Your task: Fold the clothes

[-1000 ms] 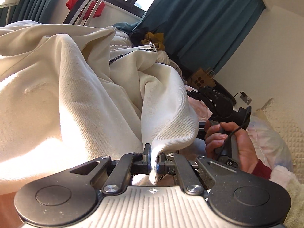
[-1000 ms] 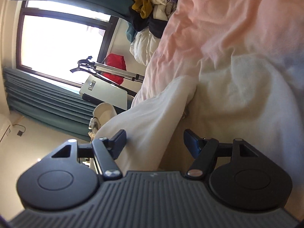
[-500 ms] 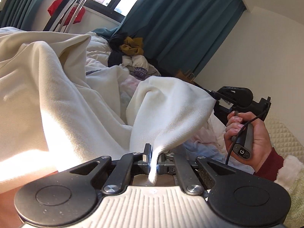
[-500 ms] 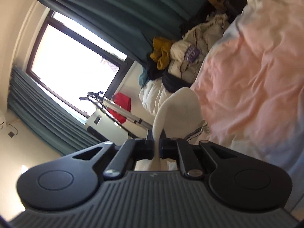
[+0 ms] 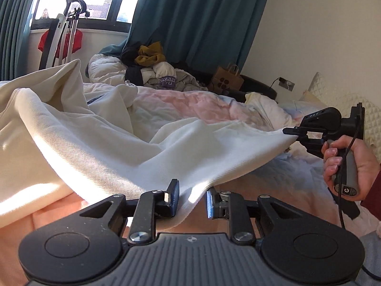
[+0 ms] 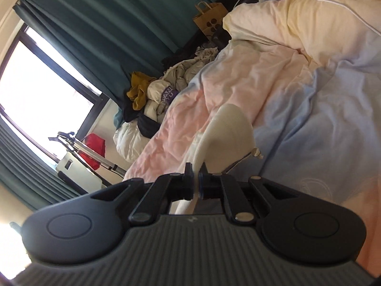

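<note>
Left gripper [image 5: 190, 199], jaws parted around slack cream sweatshirt [image 5: 166, 152] lying over the pastel duvet [image 5: 214, 104], is facing the right gripper [image 5: 291, 132], whose own view is showing it [image 6: 195, 181] pinching the hem [image 6: 228, 128].

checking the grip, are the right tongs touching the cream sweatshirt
Touching: the right wrist view shows the right tongs shut on a fold of the cream sweatshirt.
</note>
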The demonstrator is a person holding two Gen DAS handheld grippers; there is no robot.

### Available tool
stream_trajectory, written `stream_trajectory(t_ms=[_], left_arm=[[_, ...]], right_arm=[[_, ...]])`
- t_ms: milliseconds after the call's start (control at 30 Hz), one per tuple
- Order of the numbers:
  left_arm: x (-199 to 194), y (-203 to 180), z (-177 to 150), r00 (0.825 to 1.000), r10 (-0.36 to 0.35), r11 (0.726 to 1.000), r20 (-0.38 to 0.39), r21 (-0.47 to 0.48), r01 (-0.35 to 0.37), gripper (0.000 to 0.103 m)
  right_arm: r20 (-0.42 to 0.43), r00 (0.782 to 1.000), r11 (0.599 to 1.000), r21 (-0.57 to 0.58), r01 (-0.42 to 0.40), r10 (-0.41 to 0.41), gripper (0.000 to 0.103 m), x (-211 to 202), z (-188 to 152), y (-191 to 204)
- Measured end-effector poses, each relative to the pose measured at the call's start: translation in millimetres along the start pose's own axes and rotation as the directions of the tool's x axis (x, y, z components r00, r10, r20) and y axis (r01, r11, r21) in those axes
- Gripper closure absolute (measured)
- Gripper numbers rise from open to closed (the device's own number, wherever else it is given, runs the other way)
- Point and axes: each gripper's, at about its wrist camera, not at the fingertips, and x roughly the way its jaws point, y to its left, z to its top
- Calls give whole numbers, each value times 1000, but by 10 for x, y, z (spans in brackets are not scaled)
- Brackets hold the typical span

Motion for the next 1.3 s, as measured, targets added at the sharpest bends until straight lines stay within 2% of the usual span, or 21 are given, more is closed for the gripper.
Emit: stream_trajectory(t_ms=[67,133,233,300,367,467,567,667,767,833,867,900,933,1000,1033,1067,1100,1133,1167,1200,1300], left_arm=[[-65,3,-15,1000,14,1000,-3,-12,-14,71],[-164,6,-23,1000,31,999,1,-31,-31,59],[-415,97,15,997,72,991,1,-113,-71,55],[-606,286,61,995,94,972,-14,-217,-95,47],[-801,544,103,994,105,932,-24,-347,-107,41],[-1097,1009,117,994,110,827,-5,-554,-94,22],[-1364,1456,62,990,143,703,-8,-703,-107,22],[-1498,1887,-46,984,174,562,-30,-818,-124,22],[-1534,2273,-252,977,202,397,-67,-907,-144,22],[-1497,2485,-431,972,218,255,-88,-956,-144,25],[-1472,2561,-486,969,230,215,-92,-966,-143,29],[-1434,2648,-537,962,255,183,-98,-972,-148,36],[-1402,2721,-578,956,276,158,-101,-976,-148,39],[-1373,2797,-599,950,300,146,-82,-981,-130,42],[-1381,2807,-581,947,313,155,-68,-980,-122,44],[-1405,2797,-556,942,332,173,-56,-978,-119,51],[-1435,2783,-532,933,356,192,-48,-974,-124,60],[-1464,2771,-515,923,381,206,-45,-970,-133,65],[-1488,2770,-503,915,400,214,-45,-967,-141,77],[-1496,2794,-507,913,405,206,-50,-968,-145,91],[-1561,2874,-554,917,399,170,-26,-980,-101,95]], right_arm=[[-24,999,999,9,31,-31,96,13,-26,-88],[-52,997,998,31,58,-57,96,55,-39,-162],[-86,994,994,68,81,-75,96,84,-57,-272],[-95,993,993,85,80,-71,96,65,-62,-318],[-99,993,993,86,77,-69,96,39,-59,-329],[-105,993,993,93,66,-56,96,25,-47,-332],[-113,992,989,128,72,-57,96,38,-54,-365],[-125,989,982,165,94,-74,94,64,-73,-406],[-137,986,972,202,116,-89,94,90,-92,-446],[-146,984,965,226,131,-100,94,107,-105,-473],[-150,983,961,238,139,-105,93,116,-111,-486],[-154,982,957,250,146,-110,93,124,-118,-500],[-159,981,953,262,154,-115,92,133,-124,-513],[-168,978,944,285,169,-124,89,150,-137,-540],[-172,977,939,297,176,-129,86,159,-143,-553],[-177,975,933,308,184,-133,79,167,-150,-567],[-176,976,925,332,183,-130,77,209,-158,-600],[-176,977,918,353,179,-123,77,255,-165,-630],[-173,977,914,365,180,-124,77,308,-169,-650],[-169,978,909,374,182,-127,78,363,-172,-667],[-136,977,933,299,199,-165,84,477,-125,-593]])
